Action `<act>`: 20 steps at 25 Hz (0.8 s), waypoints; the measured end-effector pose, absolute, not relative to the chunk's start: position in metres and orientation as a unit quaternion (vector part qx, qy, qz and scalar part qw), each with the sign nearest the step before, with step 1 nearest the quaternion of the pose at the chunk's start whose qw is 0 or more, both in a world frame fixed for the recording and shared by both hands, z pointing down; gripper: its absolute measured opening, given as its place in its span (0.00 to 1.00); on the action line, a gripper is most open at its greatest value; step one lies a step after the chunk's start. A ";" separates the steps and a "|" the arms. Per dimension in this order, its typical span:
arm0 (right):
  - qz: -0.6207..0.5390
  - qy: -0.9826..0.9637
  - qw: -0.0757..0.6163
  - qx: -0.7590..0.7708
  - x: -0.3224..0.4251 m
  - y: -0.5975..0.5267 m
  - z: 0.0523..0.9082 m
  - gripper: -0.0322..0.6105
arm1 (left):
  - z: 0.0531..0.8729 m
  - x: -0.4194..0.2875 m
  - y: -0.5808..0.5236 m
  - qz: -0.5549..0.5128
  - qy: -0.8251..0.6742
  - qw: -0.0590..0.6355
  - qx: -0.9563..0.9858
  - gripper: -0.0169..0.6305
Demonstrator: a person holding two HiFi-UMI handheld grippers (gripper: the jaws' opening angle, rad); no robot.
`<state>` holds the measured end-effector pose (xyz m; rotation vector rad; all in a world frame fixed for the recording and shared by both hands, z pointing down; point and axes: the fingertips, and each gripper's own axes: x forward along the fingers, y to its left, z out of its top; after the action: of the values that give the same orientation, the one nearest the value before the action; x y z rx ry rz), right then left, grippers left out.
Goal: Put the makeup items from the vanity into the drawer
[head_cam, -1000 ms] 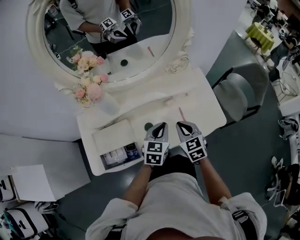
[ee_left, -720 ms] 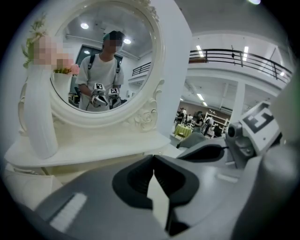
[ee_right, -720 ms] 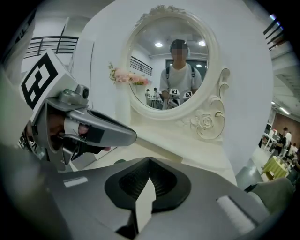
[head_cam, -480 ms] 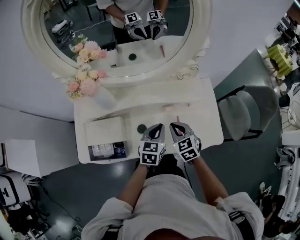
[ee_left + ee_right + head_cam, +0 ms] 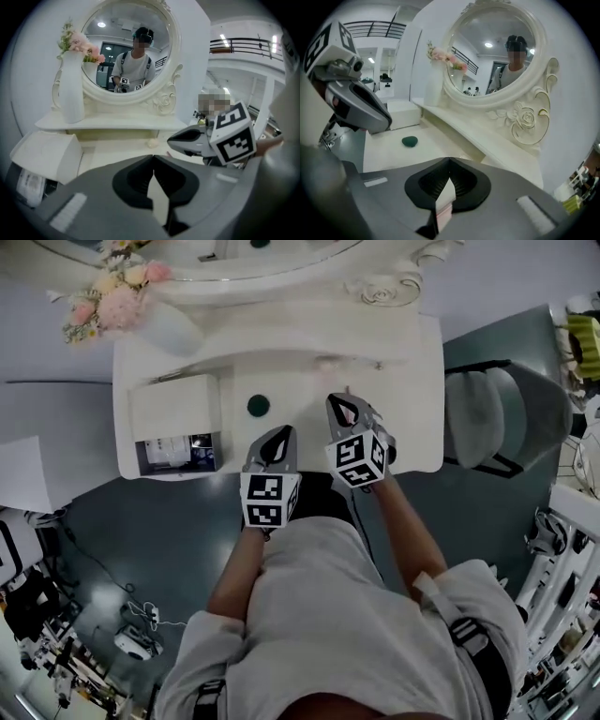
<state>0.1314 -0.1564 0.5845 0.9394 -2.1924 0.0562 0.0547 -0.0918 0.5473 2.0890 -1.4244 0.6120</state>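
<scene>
Both tools are over the front edge of the white counter [image 5: 403, 427], side by side and near each other. The left tool [image 5: 280, 433] has its jaws pressed together with nothing in them; the left gripper view shows the tips meeting and only bare counter beyond. The right tool [image 5: 341, 401] is also closed tight and empty, and sits a bit further in over the counter than the left one.

A small dark-green round makeup item [image 5: 258, 406] lies flat on the counter. It is just ahead and left of the left tool's tip, not touching either tool. In the right gripper view it sits in the open on the counter with the left tool above it.

The drawer [image 5: 176, 472] is pulled open at the counter's left end, with a few boxed things inside that are too small to name. A white box [image 5: 173, 406] sits on the counter right behind it.

A white vase [image 5: 171, 329] with pink flowers [image 5: 111, 298] stands at the back left by the round mirror [image 5: 129, 51]. A grey chair [image 5: 506, 418] stands off the counter's right end.
</scene>
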 end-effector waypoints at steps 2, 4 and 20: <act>-0.001 -0.846 0.391 0.362 0.134 -0.163 0.593 0.05 | 0.552 0.047 -0.089 0.225 -0.542 0.274 0.762 0.03; -0.037 -0.834 0.420 0.355 0.136 -0.171 0.600 0.05 | 0.555 0.039 -0.088 0.224 -0.554 0.278 0.752 0.03; -0.255 -0.699 0.615 0.261 0.123 -0.218 0.664 0.42 | 0.550 -0.013 -0.102 0.206 -0.607 0.284 0.714 0.03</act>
<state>0.1231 -0.2183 0.6641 0.6012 -1.6118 -0.5881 -0.0125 -0.1020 0.5502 1.9103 -1.6235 0.5502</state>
